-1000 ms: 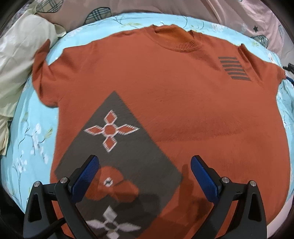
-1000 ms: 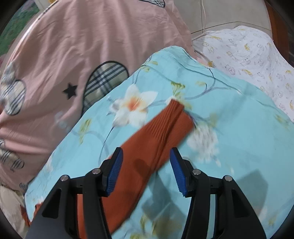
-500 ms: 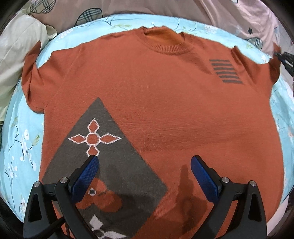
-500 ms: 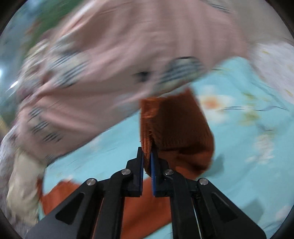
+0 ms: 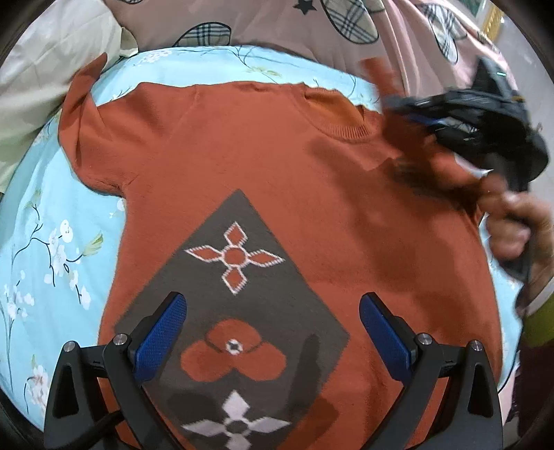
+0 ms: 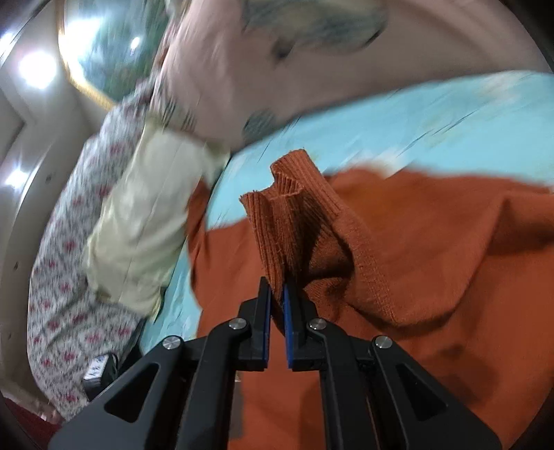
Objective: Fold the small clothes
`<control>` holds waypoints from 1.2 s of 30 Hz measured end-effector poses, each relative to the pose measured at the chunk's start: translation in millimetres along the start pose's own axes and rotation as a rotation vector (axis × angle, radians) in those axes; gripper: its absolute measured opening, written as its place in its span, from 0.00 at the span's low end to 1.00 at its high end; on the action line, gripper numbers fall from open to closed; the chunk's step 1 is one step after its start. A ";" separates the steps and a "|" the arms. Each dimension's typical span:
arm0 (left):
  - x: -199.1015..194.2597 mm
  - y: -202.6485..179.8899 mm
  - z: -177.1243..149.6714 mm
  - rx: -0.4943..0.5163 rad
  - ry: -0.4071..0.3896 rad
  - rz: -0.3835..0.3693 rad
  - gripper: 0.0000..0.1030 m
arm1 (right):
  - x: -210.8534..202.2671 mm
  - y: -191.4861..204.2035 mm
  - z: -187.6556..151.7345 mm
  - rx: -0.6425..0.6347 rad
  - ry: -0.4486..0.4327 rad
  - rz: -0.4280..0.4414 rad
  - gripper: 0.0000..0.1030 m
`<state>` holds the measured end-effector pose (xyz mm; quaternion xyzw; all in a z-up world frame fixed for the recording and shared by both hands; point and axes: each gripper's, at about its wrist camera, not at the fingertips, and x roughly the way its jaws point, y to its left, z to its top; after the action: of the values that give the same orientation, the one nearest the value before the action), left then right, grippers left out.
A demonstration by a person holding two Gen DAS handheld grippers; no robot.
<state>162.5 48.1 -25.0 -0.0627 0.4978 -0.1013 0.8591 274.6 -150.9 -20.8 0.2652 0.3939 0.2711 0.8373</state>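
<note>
A rust-orange knit sweater [image 5: 277,166] with a grey diamond pattern lies flat on a light blue floral bedspread [image 5: 52,242]. My left gripper [image 5: 273,332] is open and empty, hovering over the sweater's lower front. My right gripper [image 6: 276,294] is shut on the ribbed cuff of the sweater's right sleeve [image 6: 287,214] and holds it lifted over the sweater body [image 6: 432,259]. In the left wrist view the right gripper [image 5: 408,104] shows blurred at the upper right, with the sleeve [image 5: 426,162] draped below it.
A pink quilt with plaid patches [image 5: 311,24] lies behind the bedspread. A cream pillow [image 5: 41,69] sits at the left, also in the right wrist view [image 6: 138,214]. A floral-print cloth [image 6: 62,270] hangs at the bed's far side.
My right gripper closed on the sleeve cuff, lifted it and swung it inward over the sweater. The left gripper stayed open and shifted slightly over the sweater front.
</note>
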 end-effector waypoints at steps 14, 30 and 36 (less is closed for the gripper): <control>51.3 45.0 63.2 -0.093 -0.028 -0.142 0.97 | 59.5 8.9 -35.7 0.009 0.135 -0.023 0.31; 52.8 50.1 112.3 -0.005 -0.204 -0.089 0.05 | -145.6 -68.3 -84.6 0.171 -0.254 -0.409 0.43; 65.4 72.2 110.1 -0.082 -0.151 -0.069 0.06 | -132.8 -104.0 -51.9 0.171 -0.194 -0.537 0.62</control>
<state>297.8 103.5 -40.5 -0.1225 0.4330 -0.1053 0.8868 186.3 -301.0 -49.1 0.2458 0.3894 -0.0211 0.8874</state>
